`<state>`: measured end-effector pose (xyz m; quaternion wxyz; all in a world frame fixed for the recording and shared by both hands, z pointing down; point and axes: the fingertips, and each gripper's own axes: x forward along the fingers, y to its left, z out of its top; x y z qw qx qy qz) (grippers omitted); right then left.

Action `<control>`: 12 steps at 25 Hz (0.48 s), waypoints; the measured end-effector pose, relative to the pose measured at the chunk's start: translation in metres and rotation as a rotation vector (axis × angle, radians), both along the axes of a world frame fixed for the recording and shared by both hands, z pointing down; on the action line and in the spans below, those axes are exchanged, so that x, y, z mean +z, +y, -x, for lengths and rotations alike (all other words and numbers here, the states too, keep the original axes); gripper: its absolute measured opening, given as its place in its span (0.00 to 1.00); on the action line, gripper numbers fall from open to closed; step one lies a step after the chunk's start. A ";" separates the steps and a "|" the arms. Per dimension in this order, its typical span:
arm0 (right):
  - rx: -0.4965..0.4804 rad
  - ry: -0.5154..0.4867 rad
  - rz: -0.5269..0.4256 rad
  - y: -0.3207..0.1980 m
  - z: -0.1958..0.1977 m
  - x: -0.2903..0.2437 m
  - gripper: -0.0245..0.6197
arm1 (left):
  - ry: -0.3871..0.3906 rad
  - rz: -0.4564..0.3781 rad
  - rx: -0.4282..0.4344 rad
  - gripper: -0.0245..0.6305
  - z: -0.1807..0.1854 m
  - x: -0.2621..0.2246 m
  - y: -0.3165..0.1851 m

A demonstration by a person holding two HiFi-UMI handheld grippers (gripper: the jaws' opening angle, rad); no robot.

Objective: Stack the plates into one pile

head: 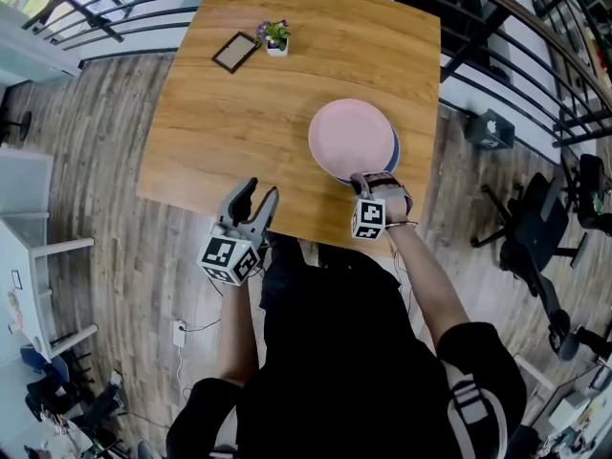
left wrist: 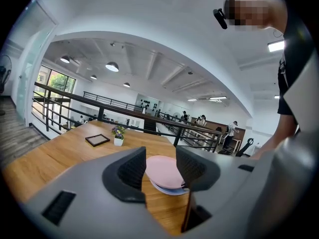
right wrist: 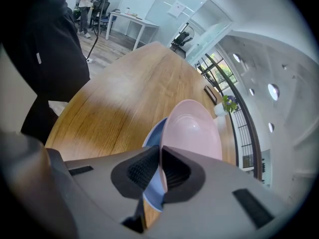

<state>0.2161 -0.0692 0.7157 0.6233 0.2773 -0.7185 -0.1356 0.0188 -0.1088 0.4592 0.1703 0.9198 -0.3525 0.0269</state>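
Observation:
A pink plate (head: 350, 137) lies over a blue plate (head: 394, 149) at the near right of the wooden table (head: 239, 122). My right gripper (head: 376, 185) is shut on the pink plate's near rim. In the right gripper view the pink plate (right wrist: 192, 131) tilts up between the jaws of the right gripper (right wrist: 160, 166), with the blue plate (right wrist: 153, 192) beneath it. My left gripper (head: 258, 197) hovers at the table's front edge, open and empty. In its own view the left gripper (left wrist: 159, 166) frames the pink plate (left wrist: 162, 169) and the blue plate (left wrist: 167, 189) some way ahead.
A dark picture frame (head: 235, 52) and a small potted plant (head: 275, 36) stand at the table's far side. A metal railing (head: 516, 75) runs behind and to the right. An office chair (head: 535, 237) sits on the floor at the right.

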 end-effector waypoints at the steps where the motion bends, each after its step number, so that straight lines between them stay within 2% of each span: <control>1: -0.001 0.002 -0.003 0.001 -0.002 0.000 0.09 | -0.001 0.003 0.000 0.35 -0.002 0.001 0.001; 12: 0.027 -0.013 0.014 0.019 -0.011 0.010 0.09 | -0.015 0.007 0.031 0.35 -0.020 0.003 0.007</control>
